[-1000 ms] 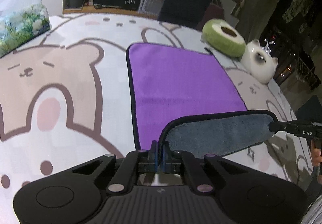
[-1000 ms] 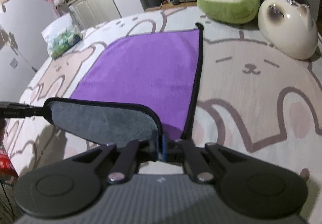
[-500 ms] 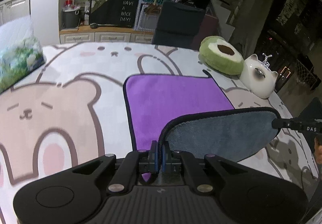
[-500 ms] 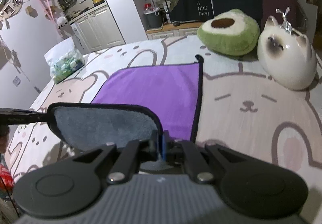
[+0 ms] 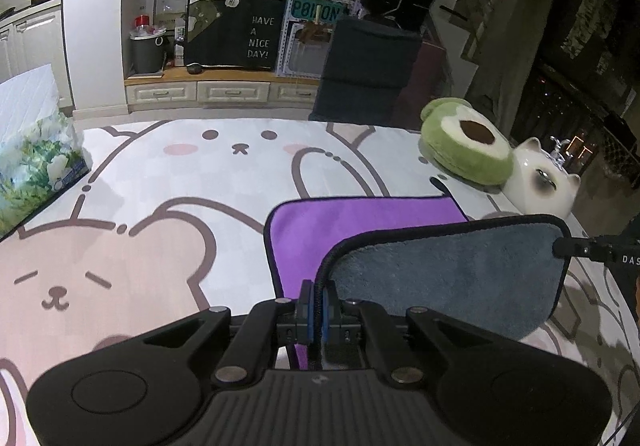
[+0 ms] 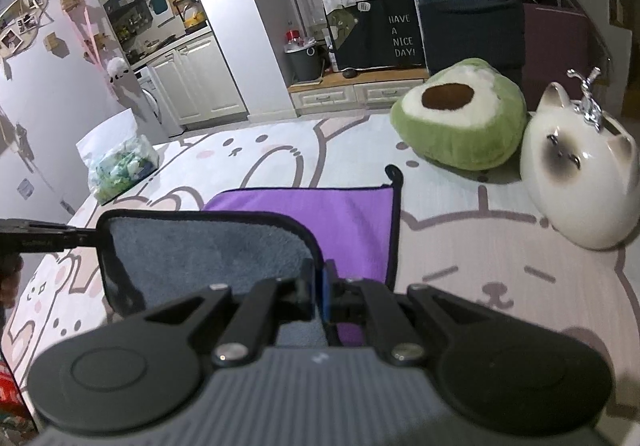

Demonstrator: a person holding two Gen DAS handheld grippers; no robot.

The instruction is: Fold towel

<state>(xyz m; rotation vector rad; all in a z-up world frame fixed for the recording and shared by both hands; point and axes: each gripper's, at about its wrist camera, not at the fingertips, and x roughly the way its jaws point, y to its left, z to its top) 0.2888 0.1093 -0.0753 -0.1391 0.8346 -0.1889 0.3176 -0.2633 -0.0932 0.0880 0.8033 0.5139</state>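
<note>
The towel [image 5: 360, 221] is purple on top and grey underneath, with a black hem, and lies on the bear-print table cover [image 5: 160, 205]. Its near edge is lifted and turned over, showing the grey side [image 5: 448, 278]. My left gripper [image 5: 318, 306] is shut on the near left corner. My right gripper [image 6: 318, 286] is shut on the near right corner, and its tip shows in the left wrist view [image 5: 580, 248]. The towel also shows in the right wrist view [image 6: 320, 213], with its grey flap [image 6: 208, 250] held up between both grippers.
A green avocado plush [image 6: 460, 117] and a white cat-shaped ceramic [image 6: 580, 177] sit past the towel's far right corner. A tissue pack [image 5: 32, 165] lies at the far left of the table. A dark chair [image 5: 368, 73] stands behind the table.
Both grippers have risen and moved forward with the near edge, so the grey flap covers more of the purple side.
</note>
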